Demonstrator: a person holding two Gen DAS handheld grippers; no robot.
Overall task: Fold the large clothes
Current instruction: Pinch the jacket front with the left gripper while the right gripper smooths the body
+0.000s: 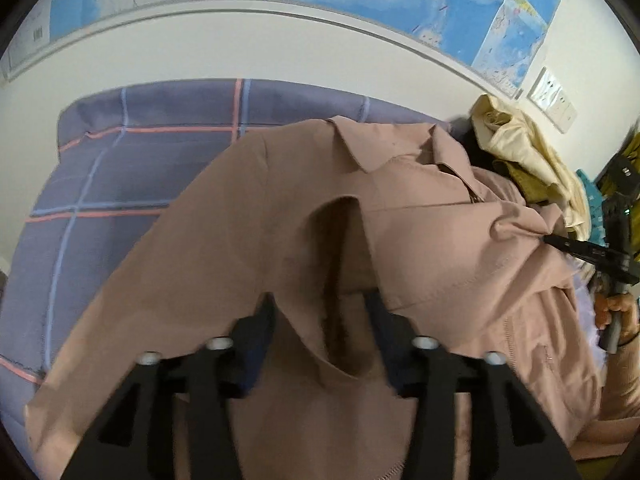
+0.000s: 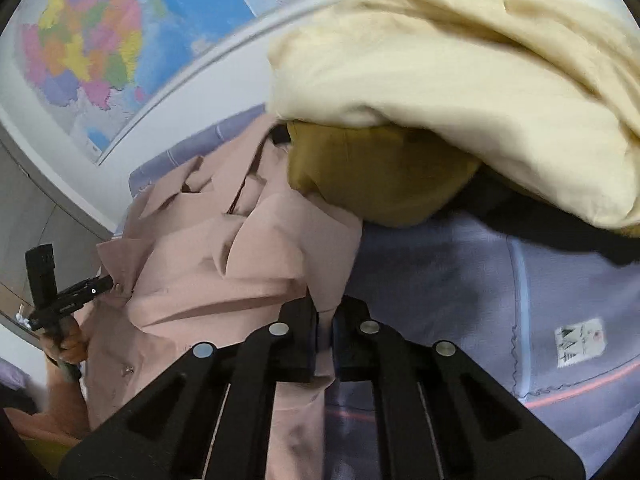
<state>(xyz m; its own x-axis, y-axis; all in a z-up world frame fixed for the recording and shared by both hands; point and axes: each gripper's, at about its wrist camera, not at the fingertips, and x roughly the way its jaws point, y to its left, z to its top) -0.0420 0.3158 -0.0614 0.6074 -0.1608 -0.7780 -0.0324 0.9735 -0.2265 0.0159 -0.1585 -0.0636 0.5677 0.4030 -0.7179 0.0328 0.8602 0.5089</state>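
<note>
**Pink jacket spread on the checked bed, right gripper pinching its edge**

The pink jacket [image 1: 400, 240] lies across a purple checked bedspread [image 1: 120, 184], collar toward the upper middle of the left wrist view, its body filling the lower half of the frame. The left gripper [image 1: 320, 328] points steeply down at the cloth from the bottom of the frame; its jaws stand partly apart, and a dark sleeve opening with a fold of fabric lies between the two fingers. Whether the pads press on the cloth cannot be told.

At the right edge of the same view the right gripper [image 1: 548, 238] reaches in from the right, its narrow tip against a puckered bit of the jacket, with the person's hand [image 1: 616, 316] wrapped around the handle below it.

In the right wrist view that gripper's jaws are nearly together, clamped on a strip of the jacket's edge at lower centre. The jacket bunches up to the left of centre. At the left edge, a hand [image 2: 66, 344] grips the left gripper's handle, its tip touching the jacket beside a button.

A cream garment [image 2: 460, 80] is heaped over an olive one [image 2: 380, 176] in the upper right. Wall maps [image 2: 92, 48] hang behind the bed.
</note>
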